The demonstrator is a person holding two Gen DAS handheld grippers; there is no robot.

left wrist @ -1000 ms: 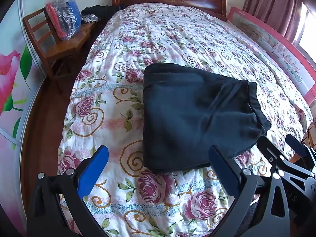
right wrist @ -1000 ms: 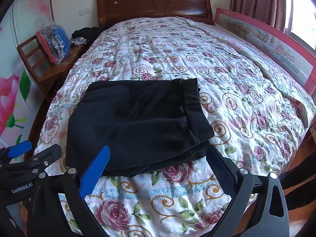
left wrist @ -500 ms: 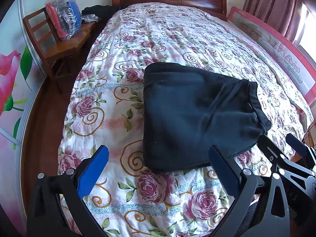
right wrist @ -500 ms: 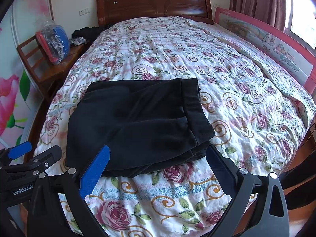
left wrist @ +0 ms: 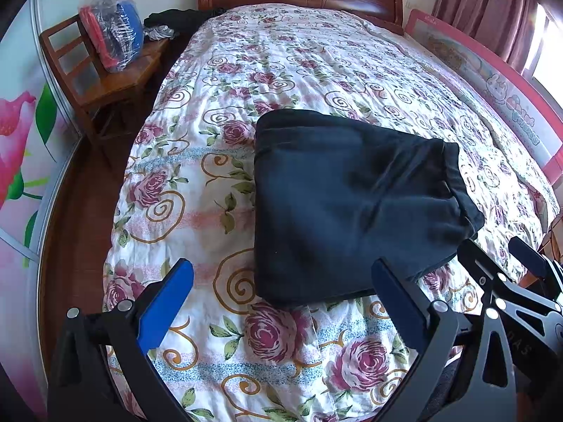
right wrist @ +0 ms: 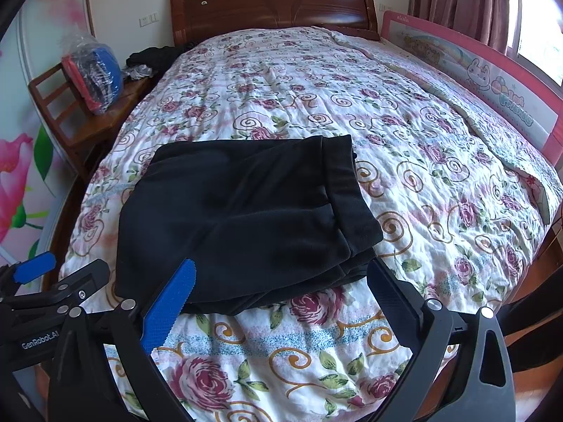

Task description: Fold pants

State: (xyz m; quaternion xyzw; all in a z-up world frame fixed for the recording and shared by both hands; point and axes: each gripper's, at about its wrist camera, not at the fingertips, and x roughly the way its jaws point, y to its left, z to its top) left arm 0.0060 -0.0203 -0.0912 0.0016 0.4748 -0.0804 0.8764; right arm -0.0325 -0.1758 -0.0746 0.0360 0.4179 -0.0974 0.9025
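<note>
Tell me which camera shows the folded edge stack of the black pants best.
The right wrist view. There the black pants lie nearly centred, with the stacked layers at their near right corner plainly visible. The left wrist view shows the same pants from the other side, mostly the flat top, with that corner partly behind the right gripper.

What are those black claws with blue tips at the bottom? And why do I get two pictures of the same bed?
Those claws are two grabbers, and a person holds one in each hand. Each grabber carries a little camera looking forward between its two fingers, so you get two pictures: one from the left gripper and one from the right gripper. Both point at a bed with a flowery cover. On it lie dark pants, already folded into a neat pile. Both grabbers are open and hold nothing; they hang just in front of the pants without touching them. Beside the bed stands a wooden chair with a plastic bag on it.
</note>
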